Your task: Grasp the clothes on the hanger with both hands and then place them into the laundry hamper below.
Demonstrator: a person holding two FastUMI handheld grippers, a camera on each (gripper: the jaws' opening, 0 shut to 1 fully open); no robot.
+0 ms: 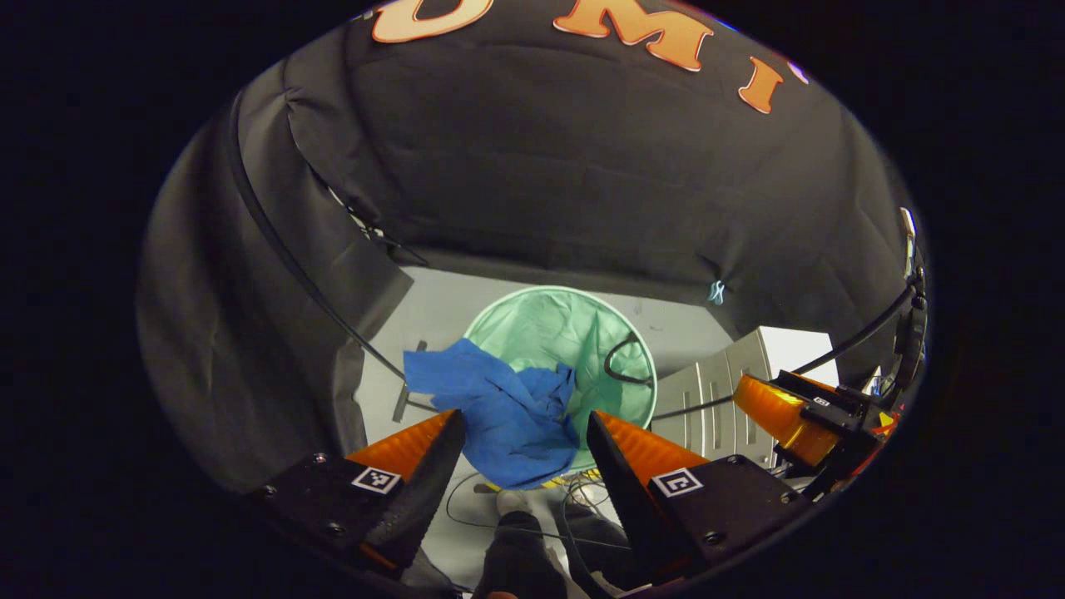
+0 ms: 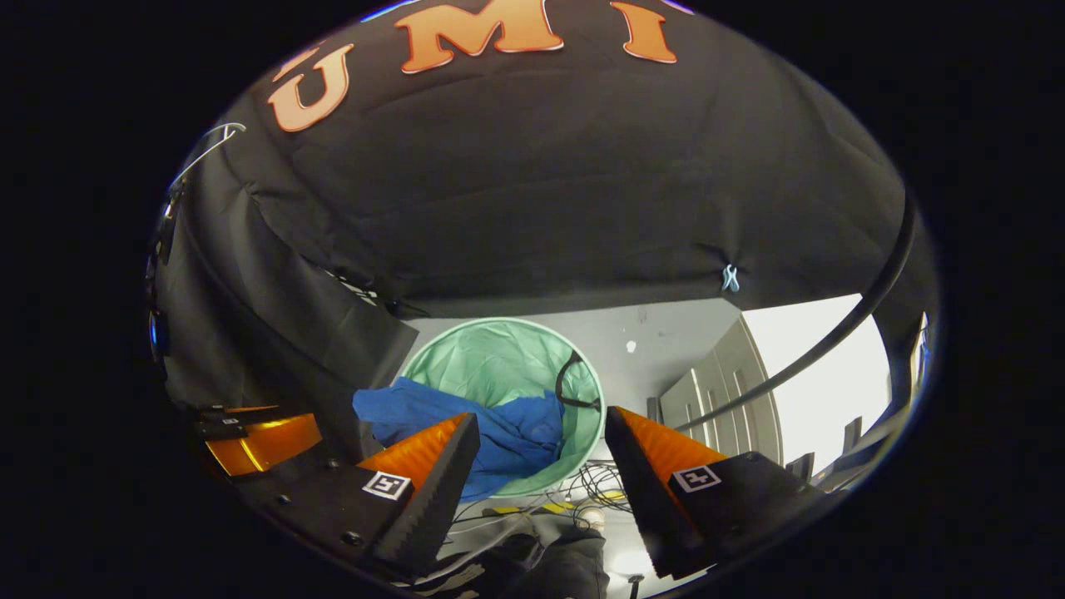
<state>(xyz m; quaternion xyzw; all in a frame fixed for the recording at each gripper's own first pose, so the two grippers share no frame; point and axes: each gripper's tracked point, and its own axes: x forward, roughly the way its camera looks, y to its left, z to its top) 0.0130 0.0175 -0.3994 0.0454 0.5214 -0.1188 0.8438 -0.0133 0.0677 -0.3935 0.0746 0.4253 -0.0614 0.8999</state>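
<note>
A blue garment [image 1: 499, 408] lies draped over the near-left rim of a round green laundry hamper [image 1: 557, 333] on the floor below; part of the cloth hangs outside the rim. In the right gripper view the same blue garment [image 2: 466, 424] spills over the hamper [image 2: 499, 366] edge. My left gripper [image 1: 524, 433] hovers well above the hamper, open, nothing between its fingers. My right gripper [image 2: 541, 433] is open too and empty, also high above the hamper. The right gripper [image 1: 799, 408] appears at the right edge of the left gripper view, the left gripper [image 2: 258, 437] at the left of the right gripper view.
A black handle loop [image 1: 624, 362] sits on the hamper's right rim. Grey cabinets [image 1: 724, 391] stand to the right on the pale floor. Cables [image 2: 599, 487] lie on the floor near the hamper. A thick black cable [image 2: 824, 333] arcs across the right. A person's shoe [image 1: 516, 503] is below.
</note>
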